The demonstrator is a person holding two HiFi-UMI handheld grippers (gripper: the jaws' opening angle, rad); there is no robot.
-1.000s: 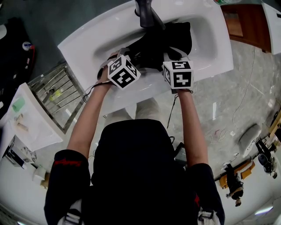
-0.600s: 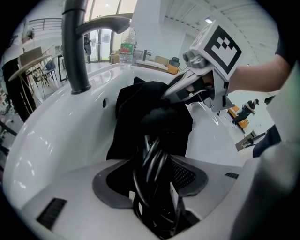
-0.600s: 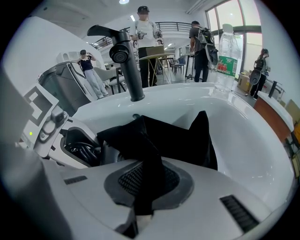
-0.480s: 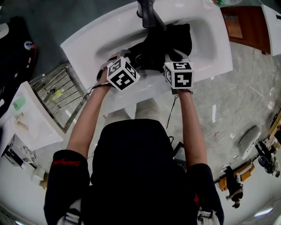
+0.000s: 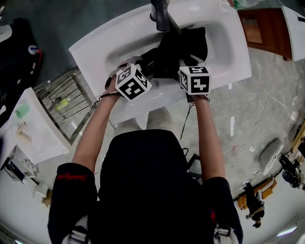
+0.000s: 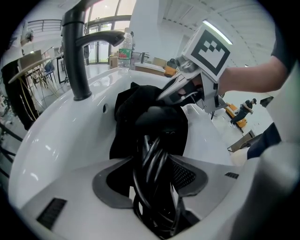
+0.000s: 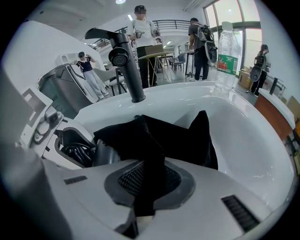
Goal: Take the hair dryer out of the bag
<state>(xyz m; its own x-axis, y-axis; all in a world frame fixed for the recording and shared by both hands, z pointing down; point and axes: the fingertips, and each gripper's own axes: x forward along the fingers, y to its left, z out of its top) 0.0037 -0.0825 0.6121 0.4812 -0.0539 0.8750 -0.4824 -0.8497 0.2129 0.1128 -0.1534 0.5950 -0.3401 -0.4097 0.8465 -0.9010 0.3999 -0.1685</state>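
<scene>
in a white sink (image 5: 224,52), below the black faucet (image 5: 159,14) at 12 o'clock: left gripper (image 6: 157,183) clamped on the coiled cord (image 6: 151,159) of a hair dryer (image 7: 101,153), right gripper (image 7: 145,187) pinching a fold of the black bag (image 7: 178,136). hair dryer apparently partway out at the bag's mouth, toward 9 o'clock in the right gripper view. best done by pinning the fold in place and drawing the cord slowly toward 6 o'clock, wary of snagging fabric or a slipping coil.
</scene>
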